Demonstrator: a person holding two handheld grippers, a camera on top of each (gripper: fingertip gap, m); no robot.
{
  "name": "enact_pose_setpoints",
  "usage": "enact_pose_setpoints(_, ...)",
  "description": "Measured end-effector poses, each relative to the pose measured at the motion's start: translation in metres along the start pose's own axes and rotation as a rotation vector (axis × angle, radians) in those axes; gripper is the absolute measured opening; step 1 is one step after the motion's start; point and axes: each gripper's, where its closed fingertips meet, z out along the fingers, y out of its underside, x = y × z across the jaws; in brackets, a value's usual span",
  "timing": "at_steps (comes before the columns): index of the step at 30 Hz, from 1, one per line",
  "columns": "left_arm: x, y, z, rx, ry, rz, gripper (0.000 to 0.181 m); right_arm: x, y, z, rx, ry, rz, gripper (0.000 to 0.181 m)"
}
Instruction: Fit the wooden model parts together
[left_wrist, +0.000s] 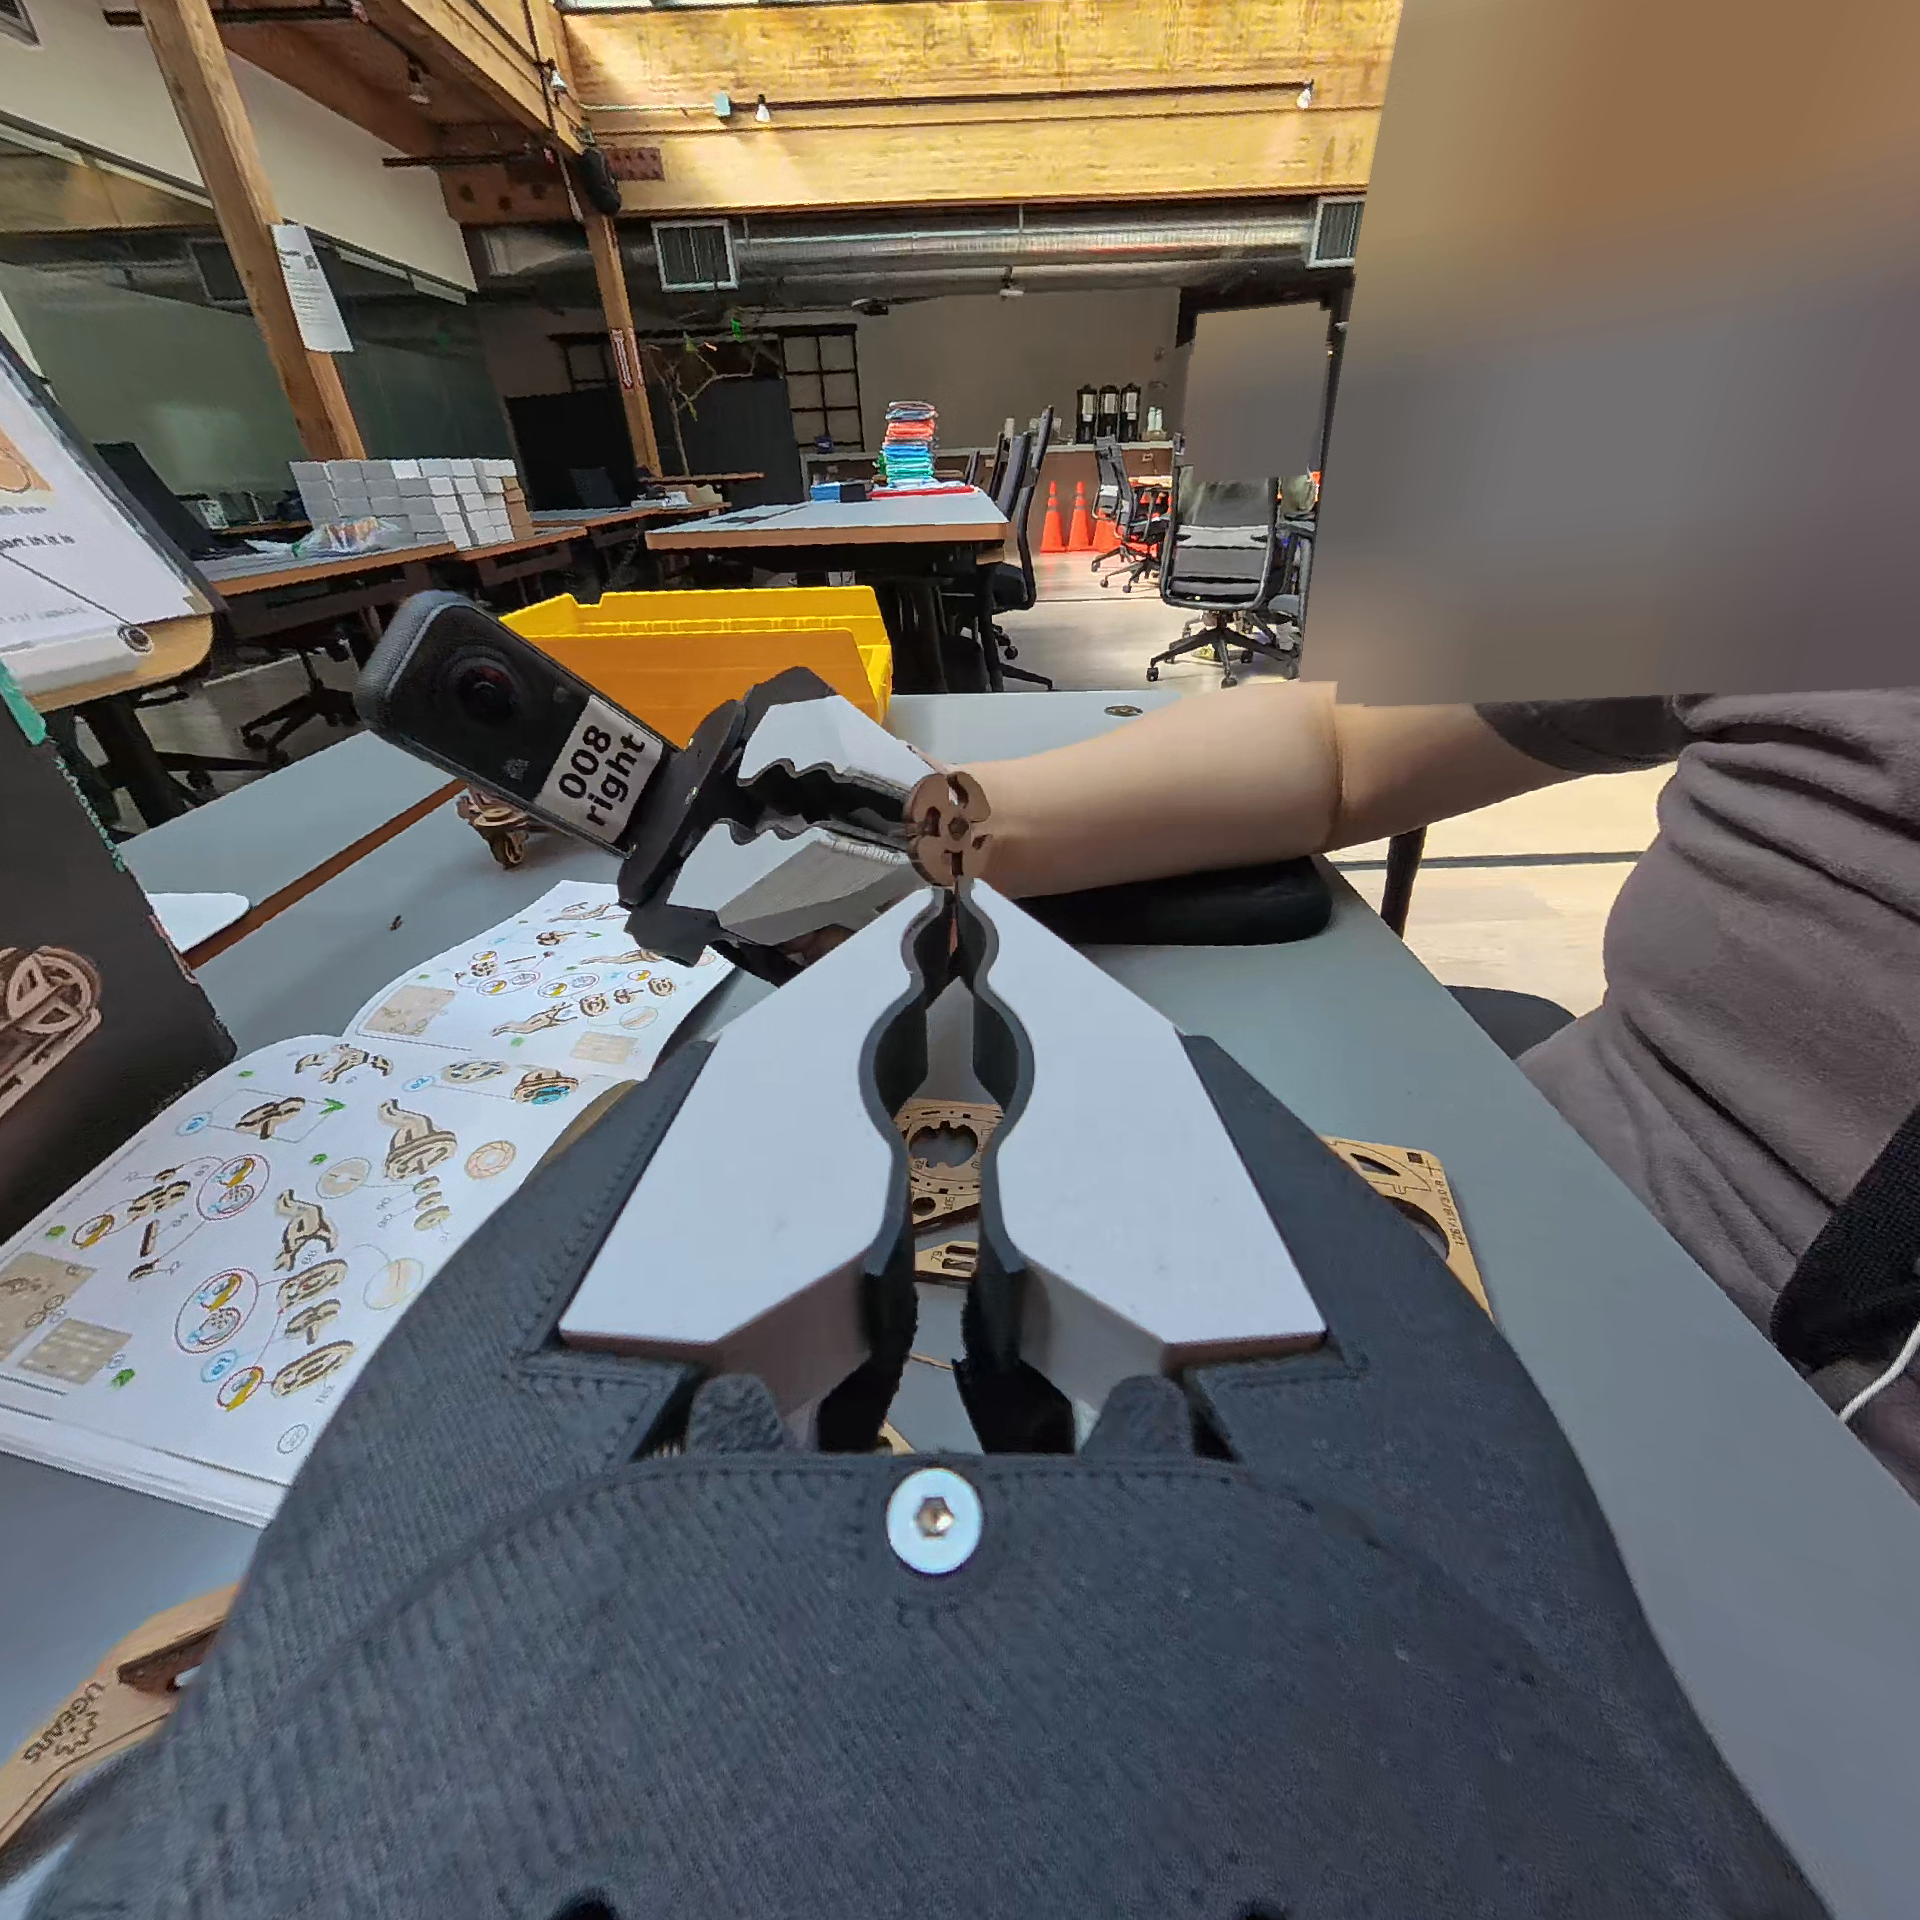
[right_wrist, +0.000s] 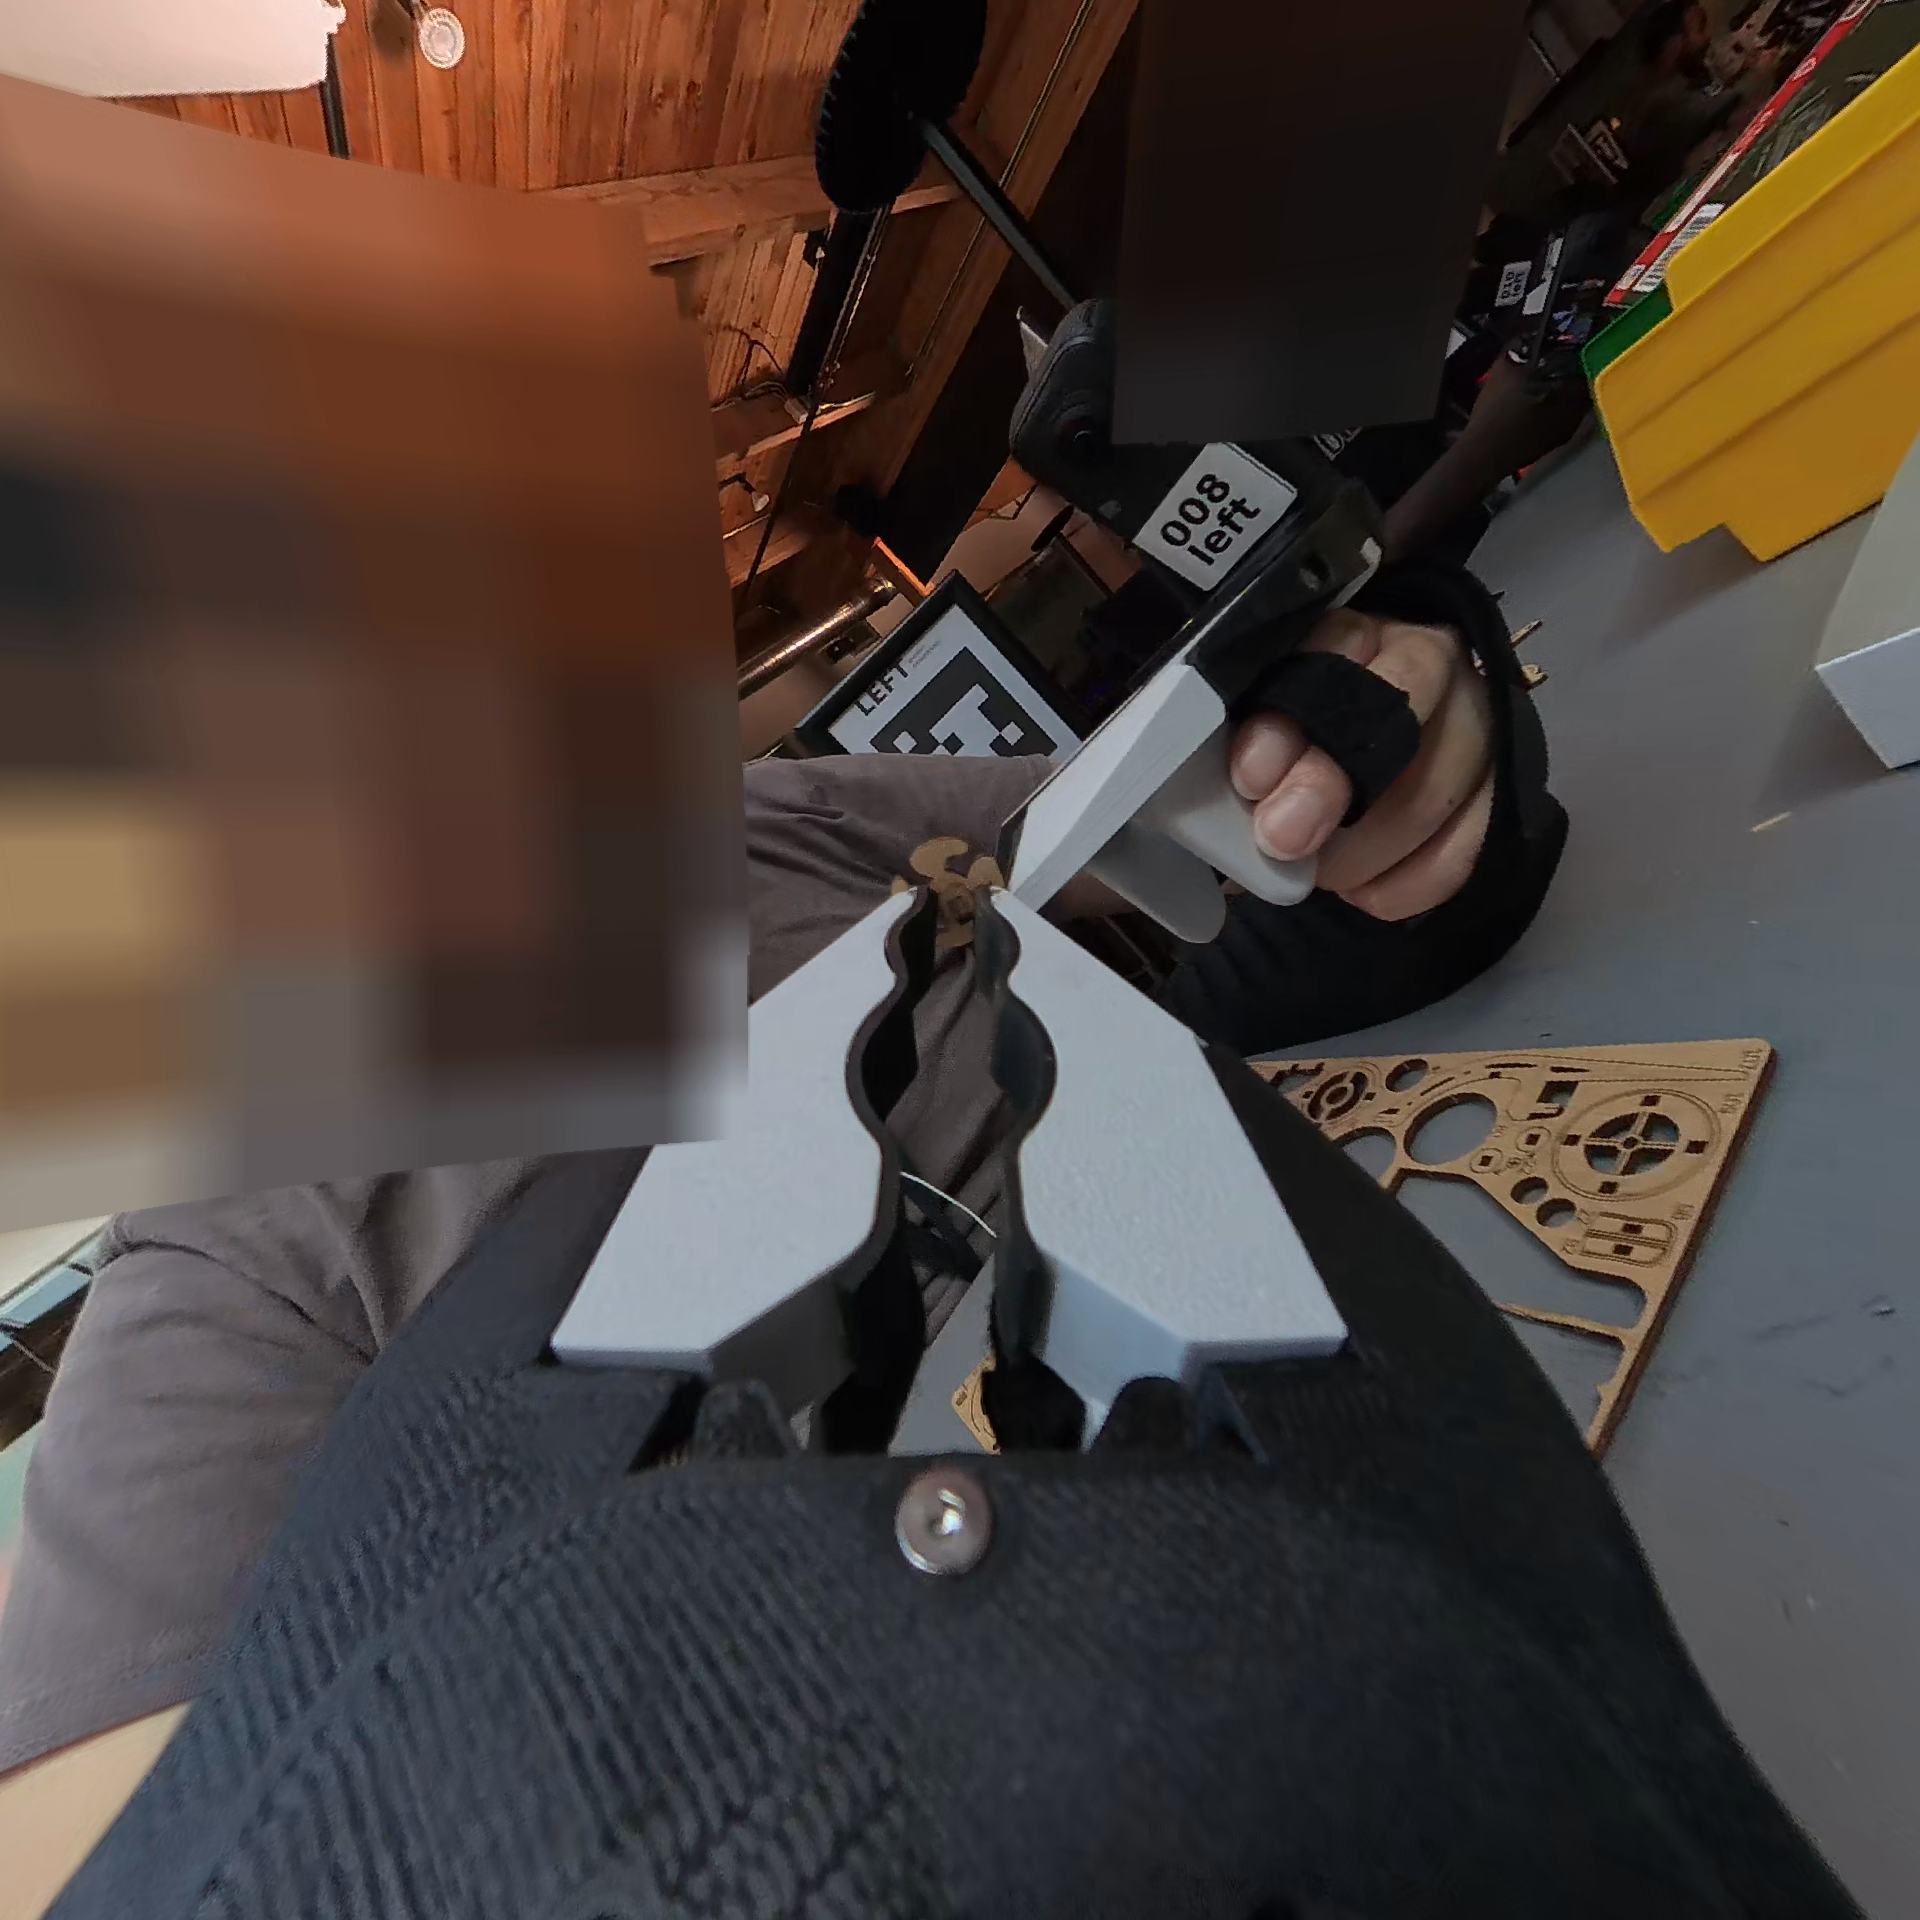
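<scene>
The small round notched wooden model disc (left_wrist: 948, 821) is held in mid-air above the grey tabletop (left_wrist: 1351, 1039), pinched by the right hand-held gripper (left_wrist: 914, 821). The left hand-held gripper (left_wrist: 948, 902), fingers clenched, touches its lower edge, apparently nipping a thin part I cannot make out. Fitting looks underway, with laser-cut plywood sheets (right_wrist: 1507, 1164) still holding unpunched parts.

Each wrist camera looks closely along its own claw from opposite sides, sharing the small wooden disc (left_wrist: 948, 826) between them.

Both claws meet tip to tip above the desk (left_wrist: 1299, 997), crowding each other. Below lie a cut wooden sheet (right_wrist: 1558, 1153) and an open booklet (left_wrist: 312, 1164); yellow bins (left_wrist: 717, 644) block the upper middle. Bare desk shows at right.
</scene>
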Motion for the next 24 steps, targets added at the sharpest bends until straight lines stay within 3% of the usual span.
enact_pose_setpoints(5, 0.006, 0.000, 0.003, 0.012, 0.029, -0.025, 0.016, -0.007, 0.012, 0.000, -0.082, 0.017, -0.073, 0.005)
enact_pose_setpoints(9, 0.010, -0.004, 0.002, 0.029, 0.038, -0.002, 0.005, 0.001, 0.023, 0.002, -0.135, 0.044, -0.071, 0.006)
enact_pose_setpoints(14, 0.016, 0.006, 0.003, -0.029, 0.062, 0.069, 0.015, -0.004, 0.024, 0.006, -0.140, 0.008, -0.064, 0.005)
enact_pose_setpoints(18, 0.021, 0.004, 0.004, -0.024, 0.067, 0.110, 0.002, -0.004, 0.025, 0.007, -0.141, 0.000, -0.061, 0.005)
enact_pose_setpoints(22, 0.022, 0.007, 0.005, -0.047, 0.048, 0.166, 0.001, -0.003, 0.025, 0.006, -0.138, 0.007, -0.074, 0.006)
enact_pose_setpoints(24, 0.021, 0.008, 0.005, -0.053, 0.028, 0.200, 0.001, 0.004, 0.017, 0.003, -0.105, 0.069, -0.109, 0.023)
